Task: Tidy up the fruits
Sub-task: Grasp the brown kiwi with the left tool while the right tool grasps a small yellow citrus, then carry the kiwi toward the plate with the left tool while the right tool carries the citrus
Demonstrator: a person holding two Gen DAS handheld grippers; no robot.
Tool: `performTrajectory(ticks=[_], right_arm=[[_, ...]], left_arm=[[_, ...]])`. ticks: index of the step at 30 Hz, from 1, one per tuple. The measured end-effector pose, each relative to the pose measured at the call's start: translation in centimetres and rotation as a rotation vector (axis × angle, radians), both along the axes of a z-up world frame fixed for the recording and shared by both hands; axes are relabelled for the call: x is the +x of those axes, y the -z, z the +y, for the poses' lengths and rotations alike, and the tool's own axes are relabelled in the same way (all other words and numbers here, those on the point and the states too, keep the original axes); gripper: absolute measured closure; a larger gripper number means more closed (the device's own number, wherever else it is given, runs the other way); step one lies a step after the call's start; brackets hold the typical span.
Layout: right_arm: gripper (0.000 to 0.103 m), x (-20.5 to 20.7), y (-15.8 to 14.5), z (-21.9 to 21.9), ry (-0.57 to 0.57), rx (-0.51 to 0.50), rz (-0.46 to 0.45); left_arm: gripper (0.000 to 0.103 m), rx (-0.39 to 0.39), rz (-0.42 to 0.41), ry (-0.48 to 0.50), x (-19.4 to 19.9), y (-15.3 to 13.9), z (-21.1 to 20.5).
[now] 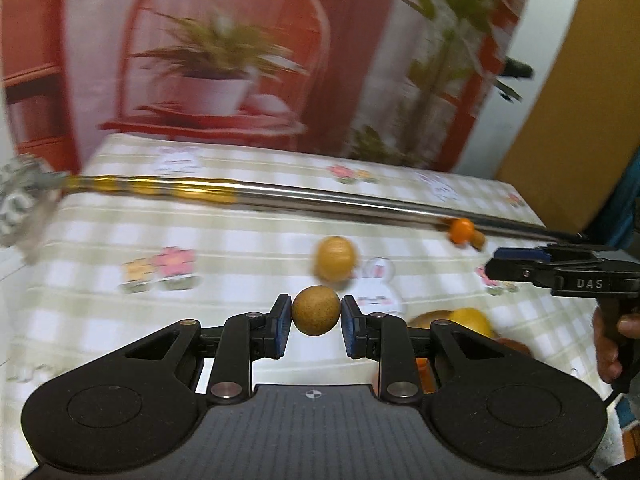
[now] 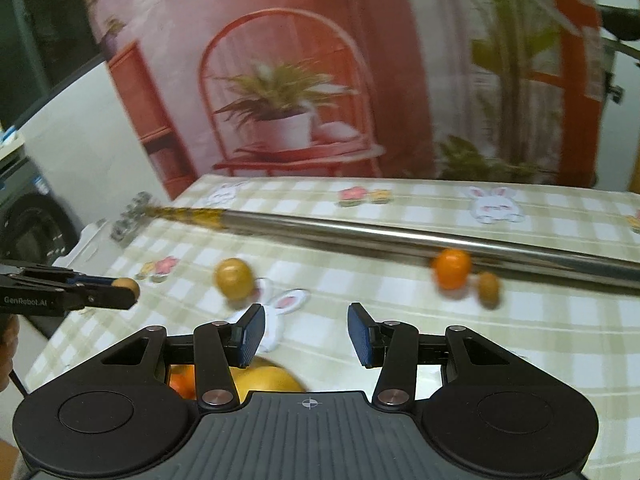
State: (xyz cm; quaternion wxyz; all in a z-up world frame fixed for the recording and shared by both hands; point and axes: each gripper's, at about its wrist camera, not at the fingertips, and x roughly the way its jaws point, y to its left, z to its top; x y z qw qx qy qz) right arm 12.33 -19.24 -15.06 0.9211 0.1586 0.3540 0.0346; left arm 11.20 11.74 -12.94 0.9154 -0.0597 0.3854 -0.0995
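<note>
My left gripper [image 1: 316, 316] is shut on a small round brown fruit [image 1: 316, 310], held above the checked tablecloth [image 1: 224, 264]; the right wrist view shows the same gripper [image 2: 128, 289] at far left with the fruit [image 2: 127, 285] at its tip. My right gripper [image 2: 306, 334] stands open with nothing between its fingers; it appears in the left wrist view at far right [image 1: 498, 262]. A yellow-brown round fruit [image 2: 234, 279] [image 1: 336, 258] lies on the cloth. Farther right lie an orange [image 2: 452, 269] [image 1: 462, 231] and a small brown fruit [image 2: 489, 289] [image 1: 477, 240]. A large yellow fruit [image 2: 268, 380] [image 1: 472, 322] and an orange one [image 2: 183, 382] sit low, partly hidden by the grippers.
A long metal rod [image 2: 400, 240] [image 1: 320, 200] with a yellow section slants across the table above the fruits. A printed backdrop [image 2: 288, 80] of a plant on a red stand rises behind the table. A person's hand [image 1: 612, 344] holds the right gripper's handle.
</note>
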Motion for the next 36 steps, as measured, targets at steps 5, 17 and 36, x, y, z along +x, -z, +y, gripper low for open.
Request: performTrajectory(ticks=[5, 17, 36], right_arm=[[0.06, 2.0, -0.9, 3.4, -0.065, -0.008, 0.008], [0.06, 10.5, 0.4, 9.4, -0.157, -0.123, 0.088], [0.061, 16.4, 5.9, 10.2, -0.093, -0.088, 0.278]], left_arm=[[0.075, -0.007, -0.035, -0.098, -1.8, -0.8, 4.2], [0.075, -0.02, -0.064, -0.191, -2.9, 0.5, 7.6], [0.075, -0.049, -0.062, -0.109, -2.8, 0.7, 6.1]])
